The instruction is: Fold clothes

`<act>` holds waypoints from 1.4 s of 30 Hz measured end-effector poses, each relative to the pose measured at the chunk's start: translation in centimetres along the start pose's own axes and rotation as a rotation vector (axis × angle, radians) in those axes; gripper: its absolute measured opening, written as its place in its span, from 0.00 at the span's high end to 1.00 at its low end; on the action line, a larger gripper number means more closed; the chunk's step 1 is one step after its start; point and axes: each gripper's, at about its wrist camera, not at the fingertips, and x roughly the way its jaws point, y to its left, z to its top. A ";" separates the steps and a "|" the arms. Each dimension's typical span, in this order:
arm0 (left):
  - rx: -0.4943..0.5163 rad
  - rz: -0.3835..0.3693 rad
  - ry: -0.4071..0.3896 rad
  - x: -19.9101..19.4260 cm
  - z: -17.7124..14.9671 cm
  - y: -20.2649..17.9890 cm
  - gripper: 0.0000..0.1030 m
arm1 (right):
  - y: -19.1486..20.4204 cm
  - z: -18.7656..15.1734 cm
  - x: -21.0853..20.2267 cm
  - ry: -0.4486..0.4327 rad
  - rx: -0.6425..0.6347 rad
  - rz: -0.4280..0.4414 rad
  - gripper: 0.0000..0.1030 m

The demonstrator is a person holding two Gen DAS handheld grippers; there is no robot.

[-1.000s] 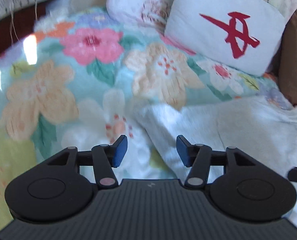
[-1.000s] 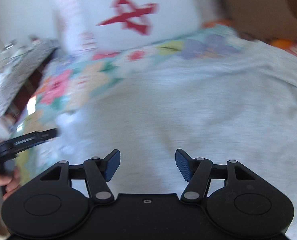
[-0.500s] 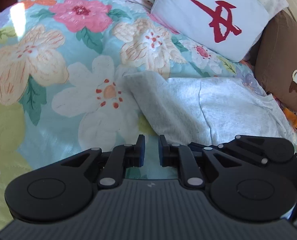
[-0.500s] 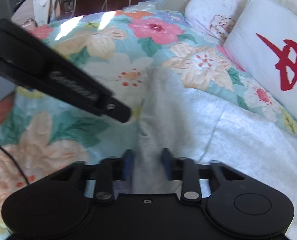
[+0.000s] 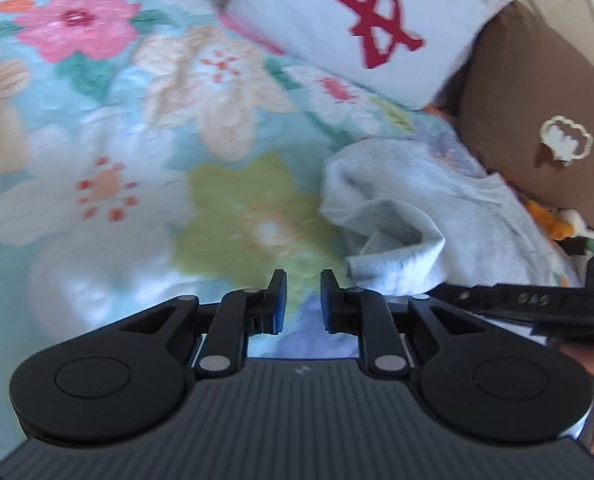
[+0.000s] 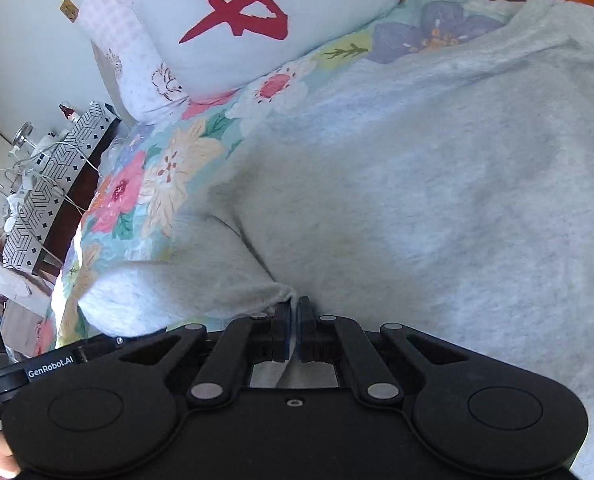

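Right gripper (image 6: 293,326): jaws clamped on grey shirt (image 6: 417,168) fold.
Left gripper (image 5: 300,300): jaws parted, empty, left of shirt.

A home bedroom: a floral bedspread (image 5: 145,128), pillows (image 6: 257,12) at the head, a cluttered bedside table (image 6: 53,168).

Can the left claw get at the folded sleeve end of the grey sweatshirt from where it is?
Probably yes: left claw is open over bare bedspread, the sleeve end just beside it, nothing between.
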 end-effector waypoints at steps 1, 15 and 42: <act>0.023 -0.015 -0.014 0.4 0.0 -0.6 0.73 | -0.1 -0.1 0.1 -0.002 0.009 -0.006 0.98; 0.136 -0.157 0.061 3.3 4.7 -5.0 1.00 | 7.2 -2.4 -3.8 -0.165 -0.486 -0.259 0.83; 0.146 -0.179 0.108 3.5 1.3 -5.1 0.47 | 1.8 0.2 -2.9 -0.254 -0.035 0.112 0.96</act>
